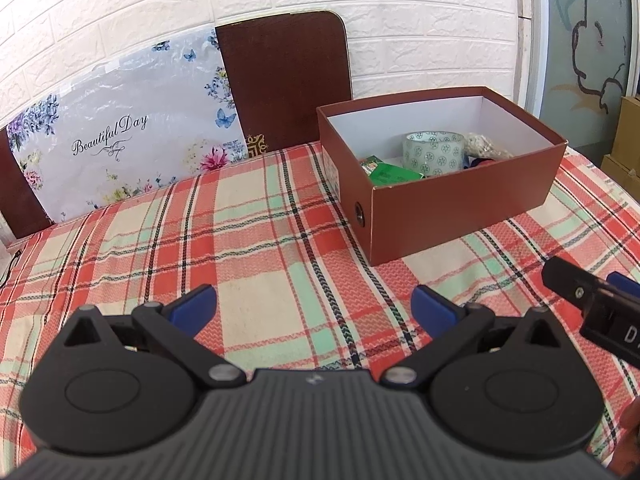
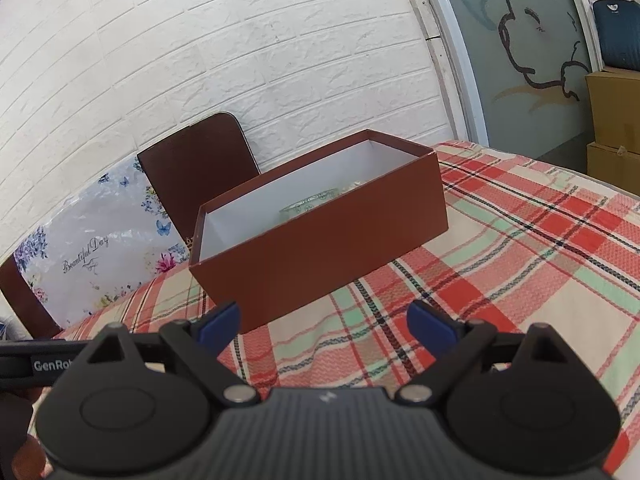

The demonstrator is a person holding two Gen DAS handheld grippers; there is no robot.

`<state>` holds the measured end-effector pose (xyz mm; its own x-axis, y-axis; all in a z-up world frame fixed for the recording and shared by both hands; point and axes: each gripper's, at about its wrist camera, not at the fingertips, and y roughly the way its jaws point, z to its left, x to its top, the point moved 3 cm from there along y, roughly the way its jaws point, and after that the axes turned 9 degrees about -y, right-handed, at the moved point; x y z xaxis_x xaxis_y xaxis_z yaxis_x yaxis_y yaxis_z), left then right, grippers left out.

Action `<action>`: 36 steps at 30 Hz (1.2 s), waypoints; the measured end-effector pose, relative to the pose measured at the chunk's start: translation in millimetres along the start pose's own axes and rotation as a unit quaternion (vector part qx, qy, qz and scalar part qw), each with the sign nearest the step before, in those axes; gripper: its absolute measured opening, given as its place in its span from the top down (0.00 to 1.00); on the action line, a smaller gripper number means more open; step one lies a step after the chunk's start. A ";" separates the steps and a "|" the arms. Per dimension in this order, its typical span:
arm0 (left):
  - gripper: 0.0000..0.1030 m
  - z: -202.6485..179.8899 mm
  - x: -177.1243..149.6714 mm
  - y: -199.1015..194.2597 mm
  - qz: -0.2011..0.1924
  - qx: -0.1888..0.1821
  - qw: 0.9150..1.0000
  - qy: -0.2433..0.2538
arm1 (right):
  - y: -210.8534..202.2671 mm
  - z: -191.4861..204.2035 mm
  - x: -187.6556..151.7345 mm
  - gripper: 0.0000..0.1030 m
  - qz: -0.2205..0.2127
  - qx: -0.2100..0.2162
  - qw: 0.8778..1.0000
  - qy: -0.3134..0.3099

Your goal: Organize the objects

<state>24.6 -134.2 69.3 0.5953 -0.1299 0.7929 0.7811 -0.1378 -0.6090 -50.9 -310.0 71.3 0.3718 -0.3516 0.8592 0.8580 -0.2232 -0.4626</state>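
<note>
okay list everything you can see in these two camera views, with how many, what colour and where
box: one, reddish brown, white inside, open, on the tablecloth
tape roll: one, clear with green pattern, in the box
green packet: one, in the box, left of the tape
tablecloth: one, red, mint and cream plaid
chairs: two, dark brown, behind the table
floral bag: one, white, against the chairs
cardboard cartons: two, tan, far right
left gripper: open, empty
right gripper: open, empty

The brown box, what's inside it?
Inside the brown box sit a patterned tape roll, a green packet, a pale crumpled bundle and something dark blue. The near wall hides the box floor and anything lower down.
</note>
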 end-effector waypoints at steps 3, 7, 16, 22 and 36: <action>0.00 -1.4 -0.5 1.1 0.002 0.000 1.000 0.003 | -0.3 -0.2 0.5 0.09 -0.001 -0.001 1.000 0.002; 0.00 -2.6 0.8 0.9 0.001 -0.007 1.000 0.003 | 0.7 -1.5 0.7 0.09 -0.002 -0.006 1.000 0.003; 0.00 0.6 2.1 -1.4 -0.005 -0.010 1.000 0.002 | 2.3 0.1 -0.7 0.08 0.000 -0.005 1.000 0.001; 0.00 4.8 5.0 -5.1 -0.009 -0.012 1.000 -0.007 | -3.9 4.4 2.6 0.08 -0.014 -0.007 1.000 -0.010; 0.00 8.8 1.1 -9.5 -0.005 -0.011 1.000 -0.005 | -11.1 16.6 3.1 0.08 -0.023 -0.004 0.999 -0.032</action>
<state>19.5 -124.4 76.1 0.5889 -0.1181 0.7995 0.7832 -0.1607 -0.6006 -53.4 -293.5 82.7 0.3540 -0.2812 0.8920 0.8721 -0.2454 -0.4234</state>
